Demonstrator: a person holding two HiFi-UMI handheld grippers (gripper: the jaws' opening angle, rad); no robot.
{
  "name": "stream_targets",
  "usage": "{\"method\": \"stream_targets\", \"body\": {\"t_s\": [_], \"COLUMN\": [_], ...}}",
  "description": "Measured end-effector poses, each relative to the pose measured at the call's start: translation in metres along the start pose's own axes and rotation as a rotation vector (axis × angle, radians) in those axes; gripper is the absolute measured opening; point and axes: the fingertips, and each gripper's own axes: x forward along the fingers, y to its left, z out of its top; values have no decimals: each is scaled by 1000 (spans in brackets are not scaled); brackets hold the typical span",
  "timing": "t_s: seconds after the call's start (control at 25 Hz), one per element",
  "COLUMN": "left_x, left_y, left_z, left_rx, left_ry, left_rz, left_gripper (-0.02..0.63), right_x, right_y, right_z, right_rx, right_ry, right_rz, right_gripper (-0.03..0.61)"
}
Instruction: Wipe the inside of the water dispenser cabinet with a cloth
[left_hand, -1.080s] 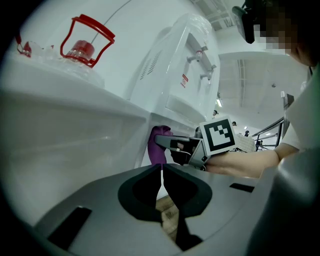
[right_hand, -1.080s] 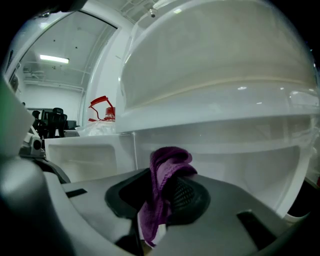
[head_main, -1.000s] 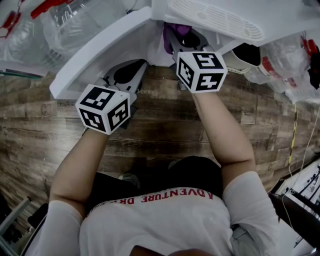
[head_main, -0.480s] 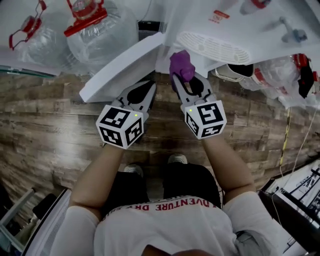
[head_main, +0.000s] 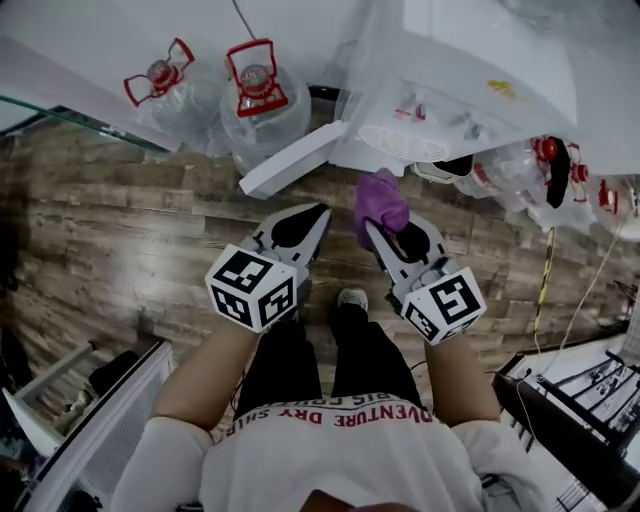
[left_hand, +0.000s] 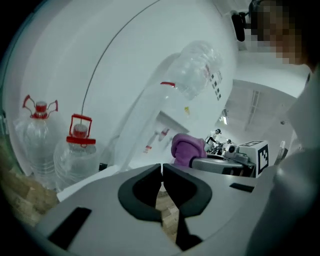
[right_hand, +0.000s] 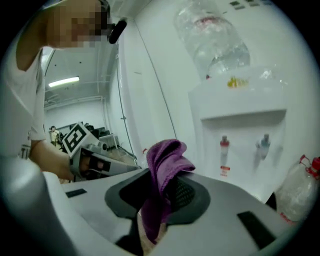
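The white water dispenser (head_main: 470, 90) stands at the top right, its cabinet door (head_main: 290, 160) swung open to the left. My right gripper (head_main: 390, 222) is shut on a purple cloth (head_main: 380, 203), held over the wooden floor a little short of the cabinet. In the right gripper view the cloth (right_hand: 165, 167) bunches up between the jaws of my right gripper (right_hand: 162, 175), with the dispenser (right_hand: 240, 125) and its taps ahead. My left gripper (head_main: 318, 215) is beside it, shut on nothing. In the left gripper view my left gripper (left_hand: 162, 167) has its jaws closed together, and the cloth (left_hand: 187, 149) is to the right.
Two clear water bottles with red handles (head_main: 255, 95) (head_main: 160, 80) stand left of the dispenser. More bottles (head_main: 550, 165) and cables lie at its right. A white rack (head_main: 90, 420) is at the lower left. The person's feet (head_main: 350, 298) are under the grippers.
Both grippers have pulled back out of the cabinet and away from the dispenser. The right gripper brought the purple cloth out with it. The head view has risen and widened.
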Motion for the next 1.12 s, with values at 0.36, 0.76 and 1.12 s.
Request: {"method": "stream_targets", "body": {"t_s": [0.36, 0.76, 1.12], "left_x": [-141, -231, -257], "left_y": [-134, -244, -341], "left_z": [127, 201, 171], "left_rx": [204, 322, 322], "left_ry": [5, -100, -166], "left_rz": [-127, -149, -121], "left_gripper": [34, 35, 35], "right_x": [-112, -205, -309], "right_y": [106, 185, 206], "right_z": [188, 276, 262], "right_rx": [-23, -95, -58], "right_ry": [-113, -201, -275], "right_rz": [16, 53, 98], "right_gripper": [97, 97, 97]}}
